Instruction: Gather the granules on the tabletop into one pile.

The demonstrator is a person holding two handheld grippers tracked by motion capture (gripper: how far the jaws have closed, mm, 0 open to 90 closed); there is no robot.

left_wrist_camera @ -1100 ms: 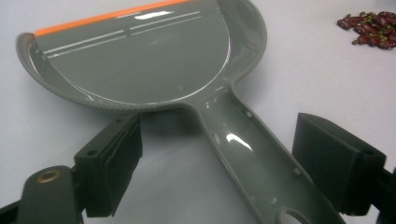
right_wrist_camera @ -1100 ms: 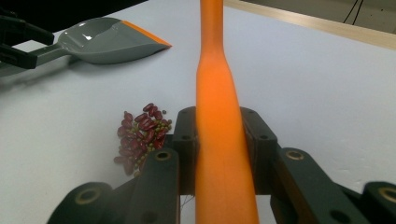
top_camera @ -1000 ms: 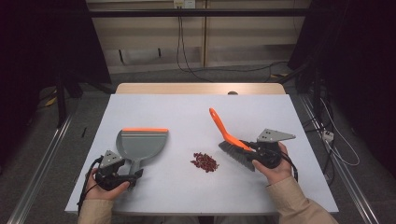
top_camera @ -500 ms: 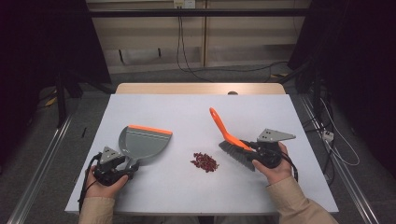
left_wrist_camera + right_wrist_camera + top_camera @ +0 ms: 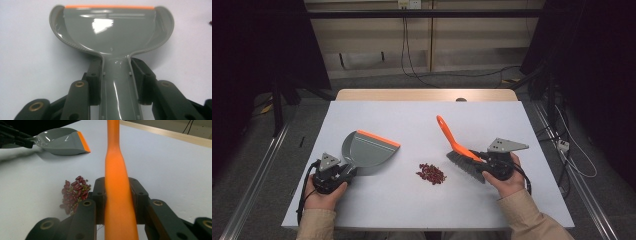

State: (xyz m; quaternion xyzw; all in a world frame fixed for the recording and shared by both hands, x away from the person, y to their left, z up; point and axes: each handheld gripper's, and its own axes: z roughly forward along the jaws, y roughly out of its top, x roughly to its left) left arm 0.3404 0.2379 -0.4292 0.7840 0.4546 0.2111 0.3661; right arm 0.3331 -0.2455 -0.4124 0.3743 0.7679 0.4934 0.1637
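**Dustpan and brush gripped beside a heap of beans**

While the heap of beans (image 5: 431,173) is lying loose on the matte white table (image 5: 422,210), a mix of glossy red oval pieces and small greenish round ones, both tools are being held on either side of it. The grey dustpan (image 5: 367,151), smooth moulded plastic with a curved ribbed rim and a straight orange lip, is sitting to the left of the heap, well apart from it. The left gripper (image 5: 117,75) is holding the dustpan's channelled handle, its black jaws having just been closing and now pressing on both sides. The brush (image 5: 459,152), with a tapering orange handle and dark bristles, is standing just right of the heap, its bristles near the table. The right gripper (image 5: 117,195) is clamping that handle, jaws closed firmly against it.
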